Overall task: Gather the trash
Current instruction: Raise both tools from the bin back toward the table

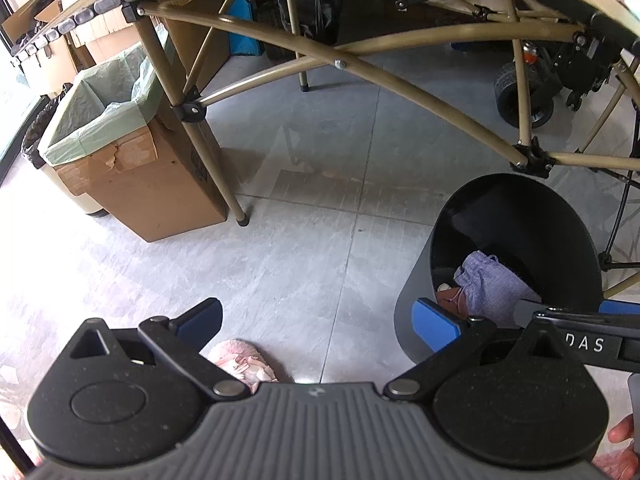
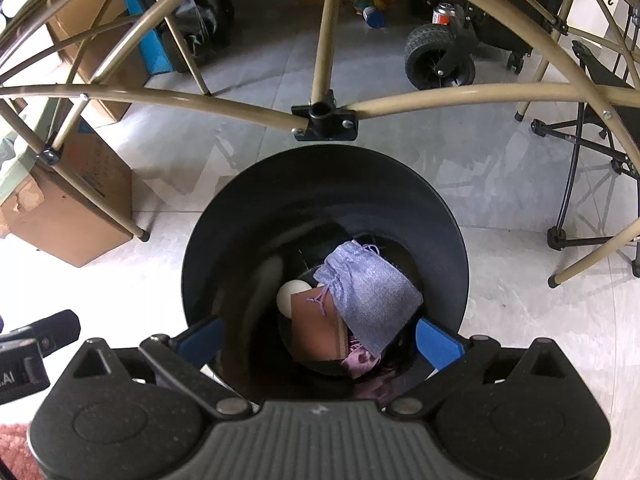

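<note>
Two grippers are in our hands, and we take the left wrist view first. Our left gripper [image 1: 316, 320] has its jaws spread wide with nothing between them, only grey floor tiles [image 1: 312, 240] beyond. Close under the jaws, toward the left finger, a pink fluffy slipper [image 1: 248, 364] shows on the floor. Just past the right finger stands a dark round bin [image 1: 516, 248], and inside it we see a lilac drawstring pouch [image 1: 488, 284] with something pinkish-brown beside it. Part of our right gripper [image 1: 576, 332] reaches in over the bin's near rim. Far ahead to the left of the jaws sits a cardboard box [image 1: 132, 192] lined with a pale green bag, beside a tan metal leg of a folding frame [image 1: 360, 68].

In the right wrist view, our right gripper [image 2: 320, 340] hangs straight over the bin [image 2: 324, 184], jaws fully apart and holding nothing. Between the two blue pads, down on the bin's bottom, lies the pouch [image 2: 372, 296], resting partly on a brown card [image 2: 316, 332]. A white ball [image 2: 290, 296] touches the card on the left-finger side, and a purple scrap [image 2: 360, 362] peeks out under the pouch nearer us. Ahead of the jaws, a black wheel [image 2: 436, 56] stands behind the frame [image 2: 324, 120].
</note>
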`<state>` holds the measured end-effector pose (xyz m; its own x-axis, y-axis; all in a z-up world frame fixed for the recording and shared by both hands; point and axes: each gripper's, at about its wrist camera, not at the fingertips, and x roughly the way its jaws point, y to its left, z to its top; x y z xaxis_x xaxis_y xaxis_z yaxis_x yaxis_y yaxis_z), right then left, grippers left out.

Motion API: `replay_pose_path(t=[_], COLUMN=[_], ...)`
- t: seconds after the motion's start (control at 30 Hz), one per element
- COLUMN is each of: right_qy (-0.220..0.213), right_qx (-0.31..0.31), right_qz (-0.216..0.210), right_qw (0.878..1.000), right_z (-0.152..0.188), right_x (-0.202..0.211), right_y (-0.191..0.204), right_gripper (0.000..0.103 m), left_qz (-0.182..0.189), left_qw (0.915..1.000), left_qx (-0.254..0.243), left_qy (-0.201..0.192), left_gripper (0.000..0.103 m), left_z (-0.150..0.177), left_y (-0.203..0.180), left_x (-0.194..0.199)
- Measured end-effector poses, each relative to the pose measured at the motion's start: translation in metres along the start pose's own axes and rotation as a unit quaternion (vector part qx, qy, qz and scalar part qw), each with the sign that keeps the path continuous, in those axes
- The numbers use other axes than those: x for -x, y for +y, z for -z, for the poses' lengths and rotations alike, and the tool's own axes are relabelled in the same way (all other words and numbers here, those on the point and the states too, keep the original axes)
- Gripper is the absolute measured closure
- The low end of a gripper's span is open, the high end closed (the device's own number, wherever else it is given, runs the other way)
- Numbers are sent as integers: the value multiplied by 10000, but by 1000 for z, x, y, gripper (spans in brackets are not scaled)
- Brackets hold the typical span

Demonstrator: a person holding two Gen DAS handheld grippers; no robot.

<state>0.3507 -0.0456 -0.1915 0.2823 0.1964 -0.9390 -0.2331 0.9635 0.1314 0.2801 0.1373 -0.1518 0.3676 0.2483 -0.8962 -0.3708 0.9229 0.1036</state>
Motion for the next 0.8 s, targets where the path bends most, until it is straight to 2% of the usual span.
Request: replay_pose_path(t=[0.33, 0.53, 0.8], right_qy=[-378, -681, -1298], right_qx=[36, 44, 44], right_qz=[-128, -252, -522], right_qw=[9992, 9974, 9902], right_z=[3, 5, 10], right_x=[31, 57, 105], right_y=[-7, -16, -32], right_gripper=[0, 0, 0], left_qz=[137, 250, 534], left_qw=[9993, 9971, 9889], left_qx=[41, 104, 120], left_qy=[-339, -714, -1382], left_gripper=[0, 0, 0], left_z=[0, -1, -4], left_y=[3, 4, -3], left_x=[22, 41, 77])
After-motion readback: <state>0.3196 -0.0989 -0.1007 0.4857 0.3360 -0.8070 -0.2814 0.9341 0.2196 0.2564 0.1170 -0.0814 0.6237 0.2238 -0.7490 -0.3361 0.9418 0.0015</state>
